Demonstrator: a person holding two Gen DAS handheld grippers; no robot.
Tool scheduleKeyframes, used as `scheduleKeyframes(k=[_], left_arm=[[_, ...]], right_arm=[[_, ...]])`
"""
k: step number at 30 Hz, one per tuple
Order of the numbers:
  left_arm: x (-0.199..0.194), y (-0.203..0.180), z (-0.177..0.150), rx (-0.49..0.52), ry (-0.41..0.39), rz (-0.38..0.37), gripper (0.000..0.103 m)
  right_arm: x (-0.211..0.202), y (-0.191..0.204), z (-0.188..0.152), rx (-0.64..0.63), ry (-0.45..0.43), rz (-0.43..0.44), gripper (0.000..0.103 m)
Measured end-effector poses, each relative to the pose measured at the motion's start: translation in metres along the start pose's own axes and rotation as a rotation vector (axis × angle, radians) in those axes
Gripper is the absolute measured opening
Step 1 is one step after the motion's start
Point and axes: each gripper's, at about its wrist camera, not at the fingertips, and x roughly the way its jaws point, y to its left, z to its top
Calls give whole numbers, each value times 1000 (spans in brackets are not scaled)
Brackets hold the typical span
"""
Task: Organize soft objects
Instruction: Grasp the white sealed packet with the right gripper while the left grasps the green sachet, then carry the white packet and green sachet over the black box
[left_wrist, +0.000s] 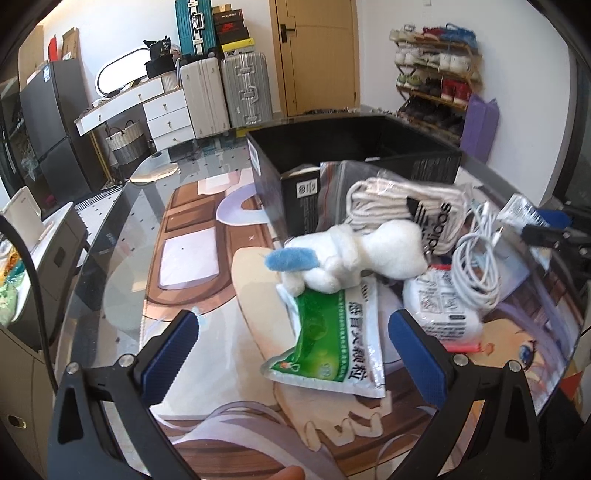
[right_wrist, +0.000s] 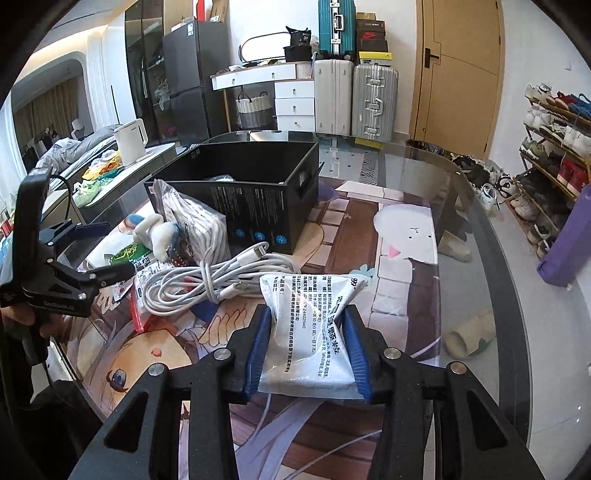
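While the left gripper (left_wrist: 291, 350) hangs with jaws spread wide and nothing pinched, one green sachet (left_wrist: 328, 343) lies on the table mat (left_wrist: 192, 288) between its two blue pads. Just beyond that: one white plush toy (left_wrist: 354, 254) with a blue ear, resting partly on the sachet. Behind the plush, one bagged pack of white socks (left_wrist: 402, 203), then one black box (left_wrist: 351, 147), open top. Right of the gripper: one coiled white cable (left_wrist: 476, 266) on one white packet (left_wrist: 439, 306).

Right wrist view: right gripper (right_wrist: 306, 350) is clamped on one white printed pouch (right_wrist: 310, 325), both pads pressing its sides, pouch raised off the mat. Ahead-left lies the same cable, black box further ahead. Left gripper shows at far left.
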Motion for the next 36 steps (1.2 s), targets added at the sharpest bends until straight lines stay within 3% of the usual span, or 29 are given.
scheduleKeyframes(k=[9,14,18,24,25,36], left_arm=[[8,-5,1,26,60,-14,102],[9,-4,0,17,82,-61,83],[3,-8,-1,34,69,-109,62],[-7,-9,-4,35,54,-141,43],[-7,-7,-3,32,53,-148,33],[-21,-4,-5,3,19,-196,30]], right_arm=[[-2,0,1,-2,-4,-2,40],[-3,1,2,-6,-6,3,40],[-4,2,2,-8,-11,5,40],[-4,7,3,-15,-15,14,40],[-4,7,3,-16,-17,16,40],[-10,11,5,-20,-42,24,40]])
